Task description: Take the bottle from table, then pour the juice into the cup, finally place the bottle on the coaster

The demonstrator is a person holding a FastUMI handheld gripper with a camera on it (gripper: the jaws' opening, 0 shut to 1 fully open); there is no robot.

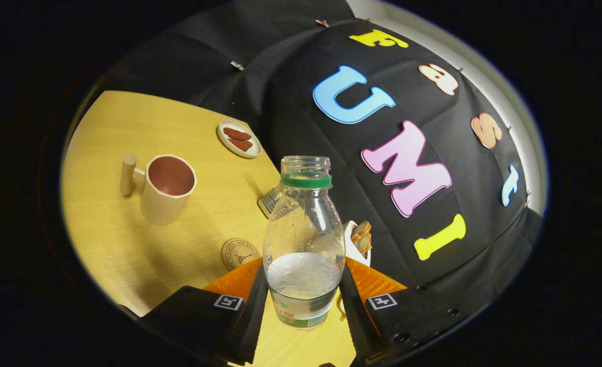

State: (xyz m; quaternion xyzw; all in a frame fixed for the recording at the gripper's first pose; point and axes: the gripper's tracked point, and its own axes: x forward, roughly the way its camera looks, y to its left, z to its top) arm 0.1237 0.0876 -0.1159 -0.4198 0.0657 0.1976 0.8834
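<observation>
On the wooden tabletop (128, 244), well to the left of the claw, stands the cup (167, 188), pale, with a wooden peg handle sticking out on its left and a reddish-brown inside. Behind and to the right of the cup, near the tabletop's far edge, lies a small plate (239, 138) carrying two reddish-brown pieces. Closer in, just ahead of the left finger, the round coaster (239, 253) lies flat with a printed emblem on it; its near edge is hidden by that finger. Beyond it sits a small wire rack (270, 200), partly behind the bottle.

The bottle (304, 244) stands upright between the two fingers of the claw (303, 295), which is clamped on its lower body, one finger pressing each side at the level of the label. It is clear plastic, uncapped, with a green ring at the neck, and liquid fills roughly its lower third. To its right, half hidden, a white dish (358, 243) holds some brown pieces.
</observation>
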